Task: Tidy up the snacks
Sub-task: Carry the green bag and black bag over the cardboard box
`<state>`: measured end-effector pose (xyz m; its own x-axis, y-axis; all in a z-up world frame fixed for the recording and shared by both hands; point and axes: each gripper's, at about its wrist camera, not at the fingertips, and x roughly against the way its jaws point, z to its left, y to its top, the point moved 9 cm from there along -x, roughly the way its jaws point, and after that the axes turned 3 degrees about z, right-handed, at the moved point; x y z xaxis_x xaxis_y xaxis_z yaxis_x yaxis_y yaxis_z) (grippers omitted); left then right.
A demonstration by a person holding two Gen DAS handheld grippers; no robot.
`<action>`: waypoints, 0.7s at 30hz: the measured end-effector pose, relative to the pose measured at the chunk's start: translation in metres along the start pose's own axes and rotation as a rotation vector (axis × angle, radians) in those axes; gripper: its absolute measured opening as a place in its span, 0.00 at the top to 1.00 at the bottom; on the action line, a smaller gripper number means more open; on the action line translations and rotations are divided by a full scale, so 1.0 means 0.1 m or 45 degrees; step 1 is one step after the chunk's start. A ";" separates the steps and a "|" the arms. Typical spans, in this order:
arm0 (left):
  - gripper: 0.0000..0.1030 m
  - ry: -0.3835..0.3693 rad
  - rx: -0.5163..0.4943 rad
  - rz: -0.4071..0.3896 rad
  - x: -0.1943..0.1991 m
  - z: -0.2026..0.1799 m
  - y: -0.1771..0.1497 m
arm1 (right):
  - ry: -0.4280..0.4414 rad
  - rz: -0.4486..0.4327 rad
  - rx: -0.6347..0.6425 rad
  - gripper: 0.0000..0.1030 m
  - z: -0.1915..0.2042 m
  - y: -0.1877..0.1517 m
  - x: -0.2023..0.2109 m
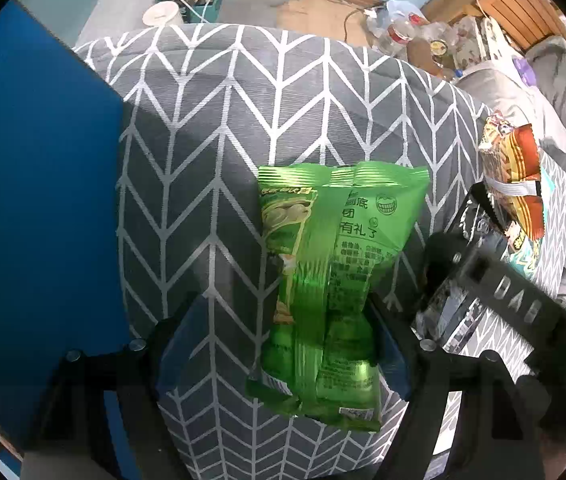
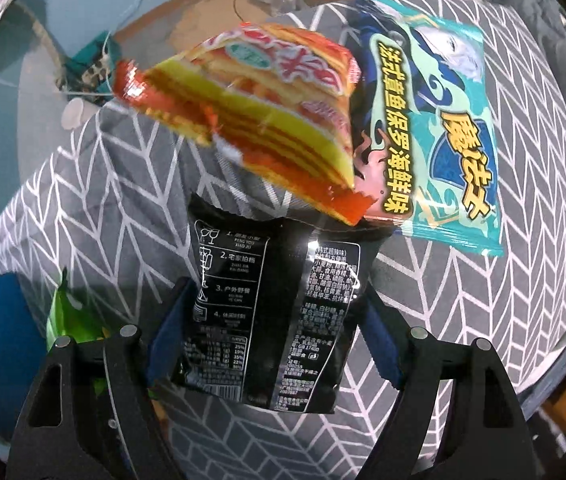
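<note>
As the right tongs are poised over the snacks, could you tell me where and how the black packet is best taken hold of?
Grip the black packet across its lower half, coming straight down from above. It lies flat on the patterned cloth, with its long side edges already lined up between the open right tongs. Its far end sits under the orange packet, so stay near the free end.

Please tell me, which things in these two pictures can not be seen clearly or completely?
- Black packet, right wrist view: its top edge is hidden under the orange packet, which is blurred.
- Green packet, right wrist view: mostly hidden behind the right claw.
- Green packet's front, left wrist view: only its printed back shows.
- Bottles, left wrist view: too small to read.
- Blue bin, left wrist view: cut off by the edge.
</note>
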<state>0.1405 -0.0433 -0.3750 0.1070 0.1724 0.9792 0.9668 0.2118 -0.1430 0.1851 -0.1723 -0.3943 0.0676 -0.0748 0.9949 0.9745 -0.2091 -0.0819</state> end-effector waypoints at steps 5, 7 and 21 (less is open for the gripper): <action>0.22 0.029 -0.070 0.013 -0.06 -0.03 -0.01 | -0.002 -0.041 0.089 0.30 0.04 -0.11 0.01; 0.24 0.035 -0.075 0.013 -0.09 -0.05 0.00 | 0.010 -0.043 0.091 0.30 -0.01 -0.19 0.01; 0.60 0.062 -0.142 -0.073 0.00 -0.06 0.07 | 0.090 -0.077 0.192 0.31 -0.57 -0.63 0.13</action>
<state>0.1490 -0.0473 -0.3749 0.0593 0.1156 0.9915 0.9912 0.1113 -0.0723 0.1127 -0.2157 -0.3799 -0.0019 -0.1363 0.9907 0.9977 -0.0672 -0.0074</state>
